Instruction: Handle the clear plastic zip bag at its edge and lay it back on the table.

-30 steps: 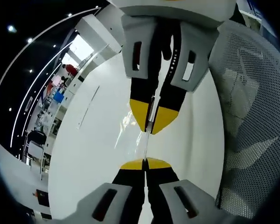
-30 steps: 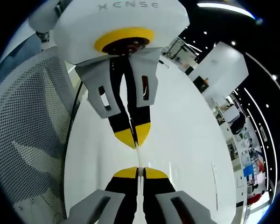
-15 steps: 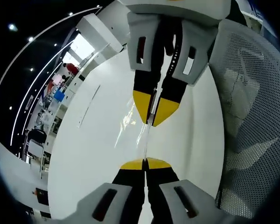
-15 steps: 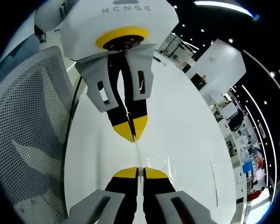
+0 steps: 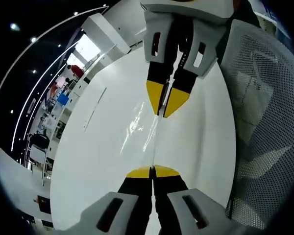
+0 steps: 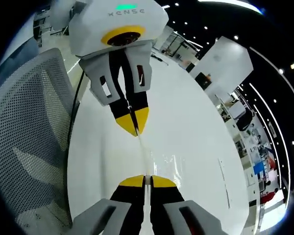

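Tension along the clear plastic zip bag is what I am watching, because the coming move turns on it. The bag hangs edge-on above the white desk, stretched as a thin strip between my two tongs, so its long axis runs straight from one pair to the other. My left tongs are closed onto the near end of the bag in the left gripper view, yellow tips pressed together with the film between them. My right tongs hold the opposite end the same way in the right gripper view, and each pair faces the other across the bag's length. Neither hand is nearer to the bag; both are already on it.

Glare streaks on the film sit over the desk, beside the mesh chair that borders the desk on one side. I judge the bag to be lifted clear of the desk, though how high I cannot tell. To lay it back I expect to lower both ends together, keeping the strip level with the desk, then let go.
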Action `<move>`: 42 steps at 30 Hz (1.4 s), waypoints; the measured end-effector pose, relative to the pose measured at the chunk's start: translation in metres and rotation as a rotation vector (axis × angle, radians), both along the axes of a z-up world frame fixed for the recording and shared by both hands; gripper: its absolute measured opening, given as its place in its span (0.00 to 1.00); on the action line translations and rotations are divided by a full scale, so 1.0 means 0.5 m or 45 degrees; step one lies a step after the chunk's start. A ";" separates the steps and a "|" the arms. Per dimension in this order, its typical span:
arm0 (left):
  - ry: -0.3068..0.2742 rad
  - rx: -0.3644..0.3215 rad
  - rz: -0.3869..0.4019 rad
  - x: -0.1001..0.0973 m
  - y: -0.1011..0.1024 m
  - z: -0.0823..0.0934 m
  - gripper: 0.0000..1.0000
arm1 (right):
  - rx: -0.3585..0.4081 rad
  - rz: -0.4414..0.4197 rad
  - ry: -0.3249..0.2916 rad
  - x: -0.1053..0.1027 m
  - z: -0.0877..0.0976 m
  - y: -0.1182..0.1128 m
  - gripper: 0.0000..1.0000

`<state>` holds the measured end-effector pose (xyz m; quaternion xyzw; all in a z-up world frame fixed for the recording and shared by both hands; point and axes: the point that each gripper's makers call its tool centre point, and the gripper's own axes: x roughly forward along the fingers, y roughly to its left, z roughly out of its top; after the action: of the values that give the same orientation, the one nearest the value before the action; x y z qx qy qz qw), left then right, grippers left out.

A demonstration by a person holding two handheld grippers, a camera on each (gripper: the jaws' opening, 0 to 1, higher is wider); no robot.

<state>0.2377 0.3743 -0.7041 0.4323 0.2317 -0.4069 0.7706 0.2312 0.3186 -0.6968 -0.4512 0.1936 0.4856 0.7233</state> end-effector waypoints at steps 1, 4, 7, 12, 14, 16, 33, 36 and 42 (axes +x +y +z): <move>0.000 0.000 0.001 0.000 0.000 0.000 0.00 | 0.001 -0.007 0.000 0.001 0.000 -0.003 0.00; 0.002 -0.002 0.008 0.001 0.001 0.001 0.00 | 0.005 -0.022 0.001 0.001 0.003 -0.010 0.00; 0.003 0.000 0.005 0.001 0.001 0.002 0.00 | 0.005 -0.028 0.005 0.001 0.001 -0.015 0.00; -0.001 -0.004 0.012 0.003 0.000 0.006 0.00 | 0.005 -0.044 0.005 0.003 -0.001 -0.022 0.00; -0.003 -0.003 0.012 0.004 0.000 0.006 0.00 | 0.005 -0.051 0.003 0.003 0.000 -0.027 0.00; -0.003 -0.003 0.012 0.004 0.000 0.006 0.00 | 0.006 -0.056 0.003 0.003 0.000 -0.030 0.00; 0.004 -0.010 0.036 0.006 0.011 0.004 0.00 | -0.003 -0.089 0.007 0.001 0.000 -0.055 0.00; 0.005 -0.010 0.042 0.008 0.015 0.004 0.00 | -0.004 -0.094 0.007 0.004 -0.001 -0.058 0.00; 0.004 -0.008 0.049 0.013 0.021 0.002 0.00 | -0.007 -0.104 0.008 0.008 -0.005 -0.064 0.00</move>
<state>0.2445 0.3848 -0.7030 0.4247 0.2400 -0.3935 0.7792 0.2354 0.2865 -0.6991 -0.4433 0.2154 0.4566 0.7406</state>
